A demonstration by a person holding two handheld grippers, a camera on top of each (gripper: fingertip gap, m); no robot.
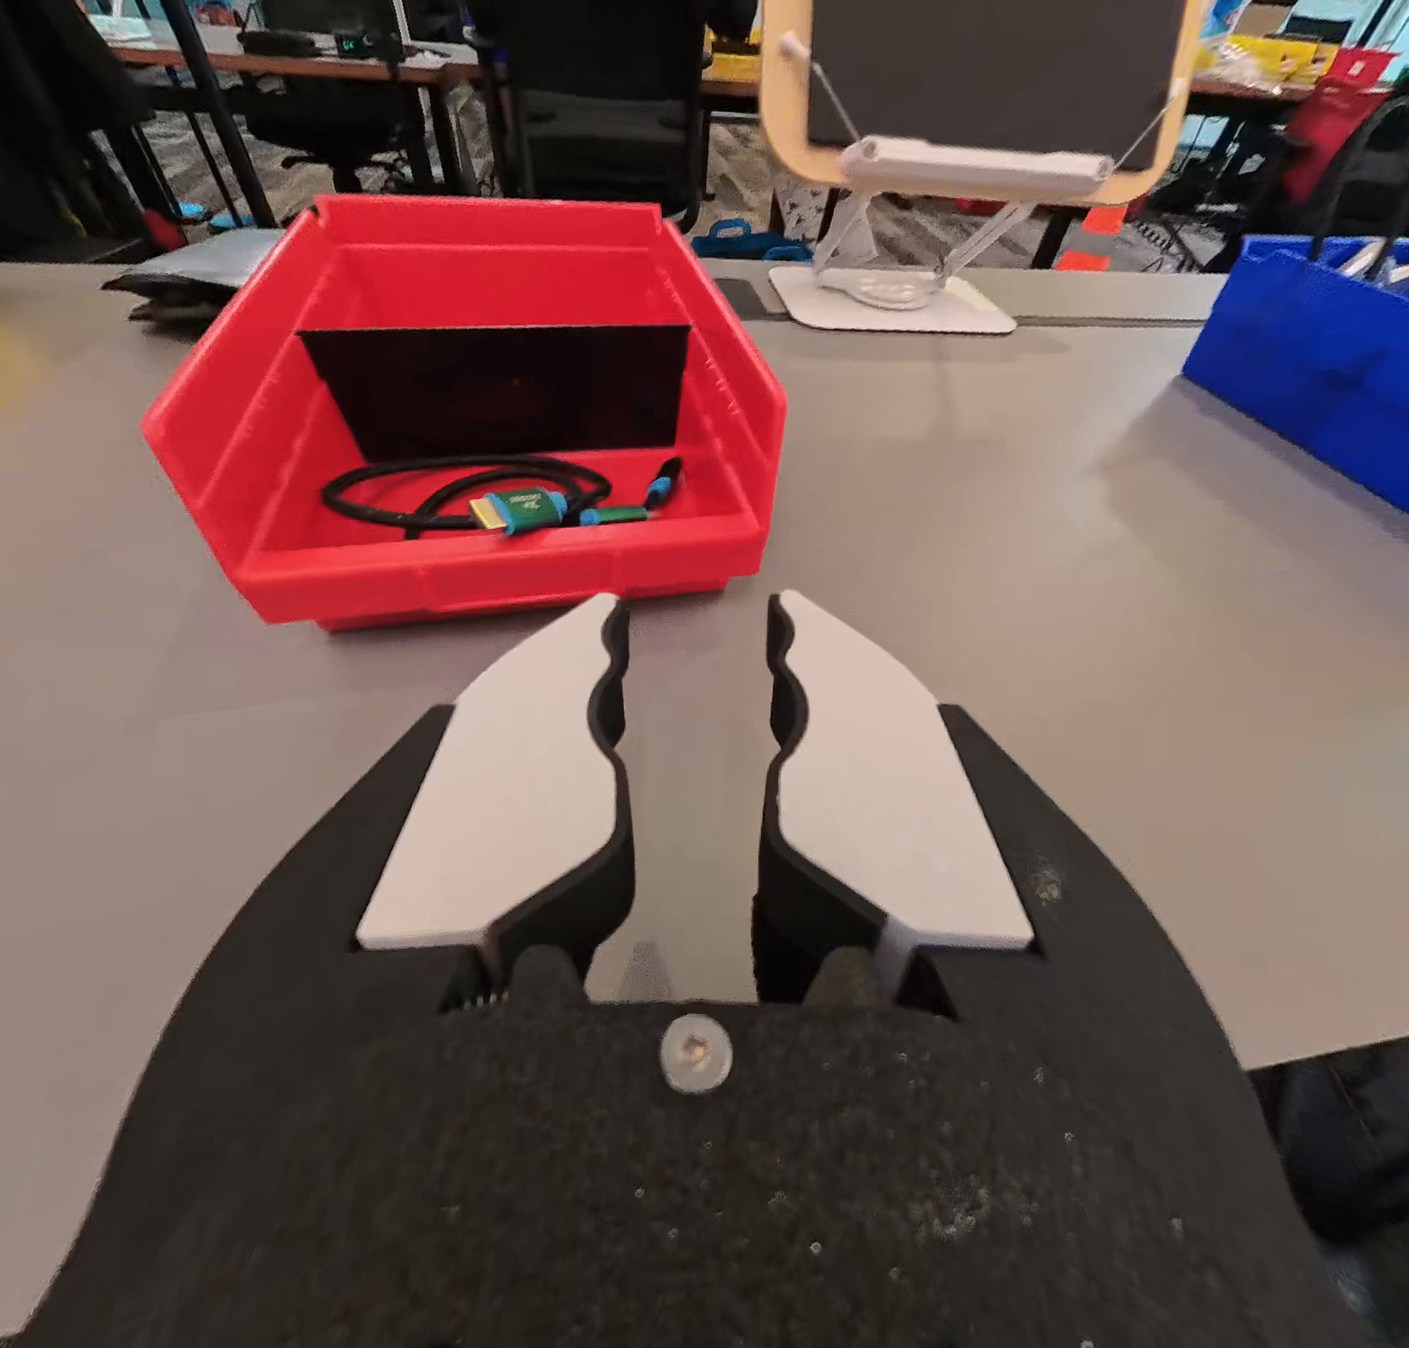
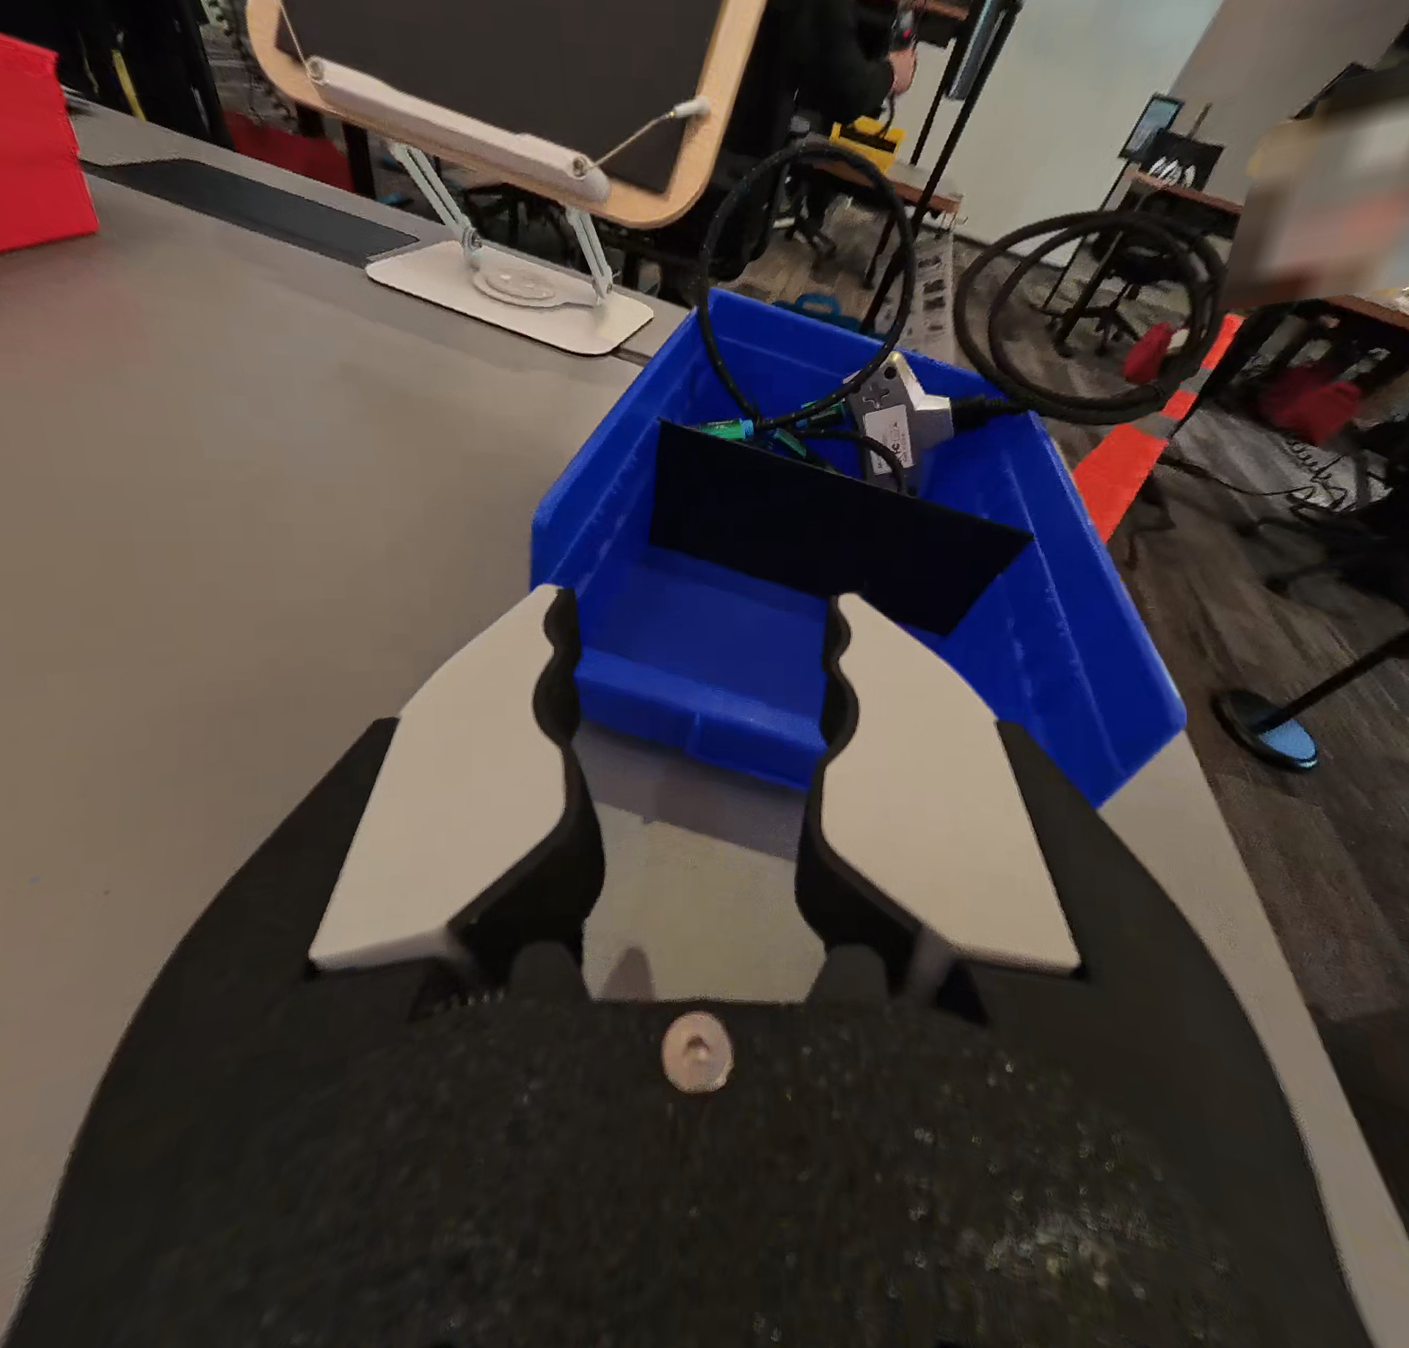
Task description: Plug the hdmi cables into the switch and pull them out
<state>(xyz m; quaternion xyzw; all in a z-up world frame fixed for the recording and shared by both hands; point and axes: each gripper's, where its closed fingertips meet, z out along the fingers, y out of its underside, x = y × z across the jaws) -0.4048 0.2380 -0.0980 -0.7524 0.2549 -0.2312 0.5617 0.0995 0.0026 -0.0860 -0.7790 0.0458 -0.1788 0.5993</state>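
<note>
Grey table (image 1: 991,549), red bin (image 1: 488,579), blue bin (image 2: 1067,686), white tablet stand base (image 1: 892,305) on it.

On your desk (image 1: 953,511), the bin (image 1: 473,564) at left holds a coiled HDMI cable (image 1: 488,499) before its divider (image 1: 495,389); the right bin (image 2: 1029,625) holds the switch (image 2: 896,415) behind its divider (image 2: 823,534).

Smooth grey counter (image 1: 991,549) with soft sheen, glossy red plastic bin (image 1: 495,572) (blue one (image 2: 1029,663) likewise), matt white fingers (image 1: 518,778), braided cable (image 1: 396,484).
</note>
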